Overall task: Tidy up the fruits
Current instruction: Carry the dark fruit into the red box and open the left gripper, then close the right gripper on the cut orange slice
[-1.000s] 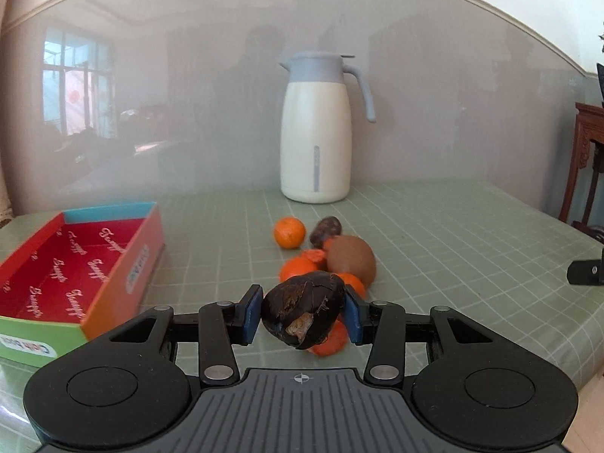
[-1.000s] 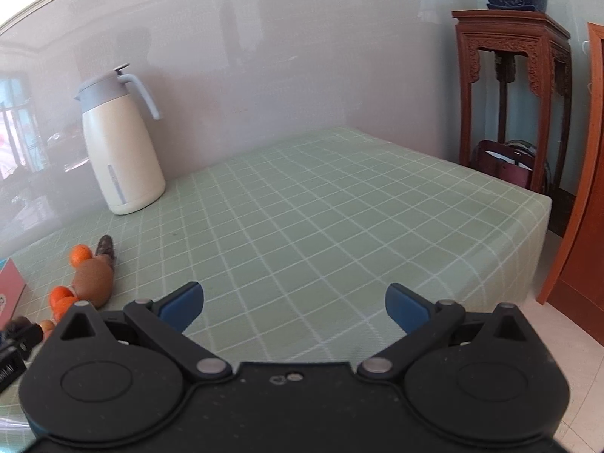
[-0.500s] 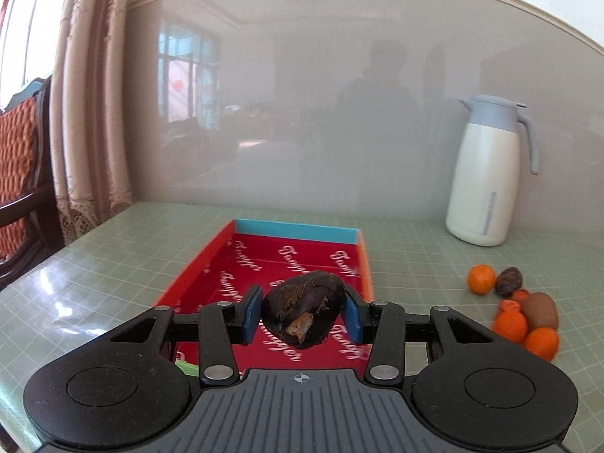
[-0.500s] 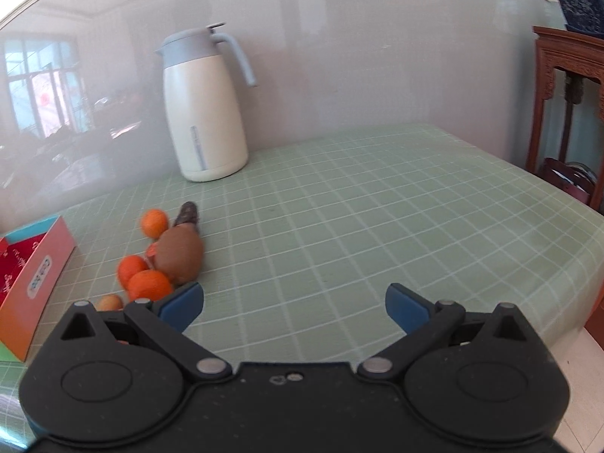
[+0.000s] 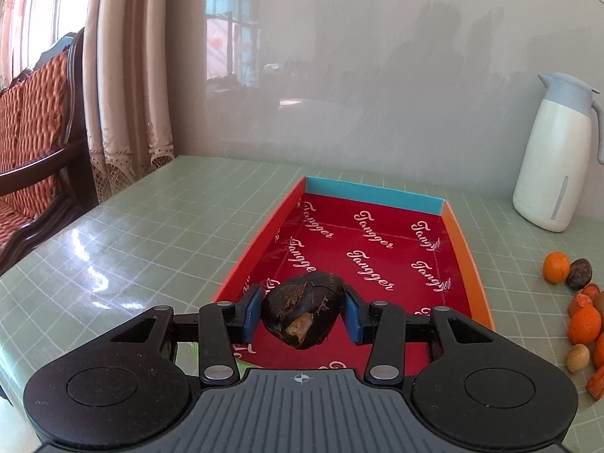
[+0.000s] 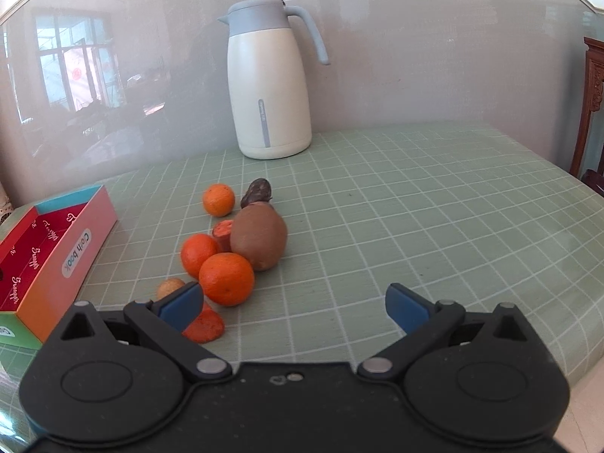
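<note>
My left gripper (image 5: 302,311) is shut on a dark brown wrinkled fruit (image 5: 302,307) and holds it over the near end of the red box (image 5: 377,249). The box also shows at the left of the right wrist view (image 6: 71,249). My right gripper (image 6: 292,307) is open and empty, just in front of the fruit pile: a brown kiwi (image 6: 259,237), several oranges (image 6: 225,278), a dark fruit (image 6: 257,191), a small tan fruit (image 6: 170,287) and orange peel pieces (image 6: 204,326). The pile also shows at the right edge of the left wrist view (image 5: 583,319).
A white jug with a grey lid (image 6: 268,87) stands at the back by the wall, also in the left wrist view (image 5: 555,154). A wooden chair (image 5: 34,143) and a curtain are left of the table. A wooden stand (image 6: 592,105) is at the right.
My left gripper has carried the dark fruit left from the pile to above the red box. My right gripper has swung left and now faces the fruit pile up close.
</note>
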`<state>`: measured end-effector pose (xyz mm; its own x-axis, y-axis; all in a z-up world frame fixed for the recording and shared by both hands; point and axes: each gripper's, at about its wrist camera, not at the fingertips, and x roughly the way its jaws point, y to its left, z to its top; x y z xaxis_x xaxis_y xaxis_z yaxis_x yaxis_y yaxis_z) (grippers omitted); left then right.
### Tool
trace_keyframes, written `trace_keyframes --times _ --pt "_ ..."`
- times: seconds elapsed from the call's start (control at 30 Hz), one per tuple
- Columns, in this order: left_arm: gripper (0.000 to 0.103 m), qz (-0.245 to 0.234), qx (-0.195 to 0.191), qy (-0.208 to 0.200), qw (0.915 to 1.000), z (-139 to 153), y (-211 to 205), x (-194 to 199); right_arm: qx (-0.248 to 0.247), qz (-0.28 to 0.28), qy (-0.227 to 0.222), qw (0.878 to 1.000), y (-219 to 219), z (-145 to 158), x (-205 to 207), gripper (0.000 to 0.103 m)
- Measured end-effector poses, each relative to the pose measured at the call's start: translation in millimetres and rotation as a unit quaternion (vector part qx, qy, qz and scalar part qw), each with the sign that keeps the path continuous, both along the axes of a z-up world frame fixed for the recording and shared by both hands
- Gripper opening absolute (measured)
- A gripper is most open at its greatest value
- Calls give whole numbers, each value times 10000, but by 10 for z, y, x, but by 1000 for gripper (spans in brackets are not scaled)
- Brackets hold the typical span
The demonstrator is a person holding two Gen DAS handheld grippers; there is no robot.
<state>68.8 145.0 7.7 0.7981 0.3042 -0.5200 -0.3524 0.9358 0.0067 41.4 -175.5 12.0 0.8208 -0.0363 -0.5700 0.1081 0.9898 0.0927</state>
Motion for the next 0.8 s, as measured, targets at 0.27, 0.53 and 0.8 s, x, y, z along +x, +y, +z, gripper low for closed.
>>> trace_keyframes --times 0.27,0.53,0.8 --pt "45 145 -108 124 9998 -34 23 27 -2 11 55 10000 18 -29 17 103" --pt "71 225 -36 -168 9996 39 -18 -110 -49 -37 96 9999 -43 -48 4 103" --pt "89 284 206 -618 9975 260 0 -459 -155 360 27 9992 64 -48 -8 103"
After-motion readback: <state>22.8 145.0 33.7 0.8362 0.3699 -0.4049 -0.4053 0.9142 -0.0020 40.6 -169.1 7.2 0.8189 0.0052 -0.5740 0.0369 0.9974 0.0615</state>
